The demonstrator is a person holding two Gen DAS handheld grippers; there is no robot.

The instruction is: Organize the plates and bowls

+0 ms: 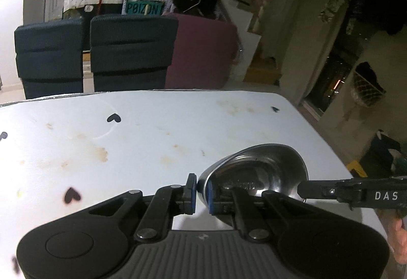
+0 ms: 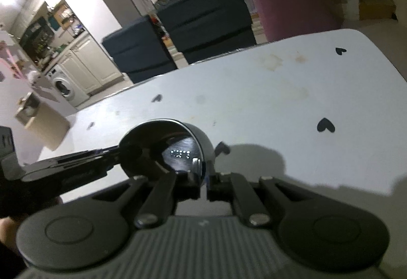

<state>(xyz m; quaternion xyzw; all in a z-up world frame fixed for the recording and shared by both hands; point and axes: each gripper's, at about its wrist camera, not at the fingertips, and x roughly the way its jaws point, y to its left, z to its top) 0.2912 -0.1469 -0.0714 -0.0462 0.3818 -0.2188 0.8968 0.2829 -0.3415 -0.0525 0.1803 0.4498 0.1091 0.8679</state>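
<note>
Both grippers are clamped on the same shiny round stainless-steel bowl (image 1: 257, 172), one on each side of its rim. Seen from the left wrist, the left gripper (image 1: 202, 195) has its blue-padded fingers (image 1: 192, 193) pinched onto the bowl's near left edge, one pad outside the wall and the other inside, so the jaws stand nearly together with only the thin metal between them. From the right edge of that view the right gripper's black arm reaches in and meets the bowl's right rim, with part of a person's hand (image 1: 399, 235) showing behind it. Seen from the right wrist, the right gripper (image 2: 206, 181) bites the bowl's (image 2: 162, 149) near right rim in the same clenched way, and the left gripper's dark linkage comes in from the left to the opposite rim. The bowl sits tilted over the near right part of a white tabletop (image 1: 152, 131) marked with small black hearts (image 1: 114, 118) and brownish stains; its shadow falls on the surface beside it, and whether its base touches the table I cannot tell. Beyond the far edge stand two dark blue padded chairs (image 1: 132, 50) and a maroon one (image 1: 201, 50).
</note>
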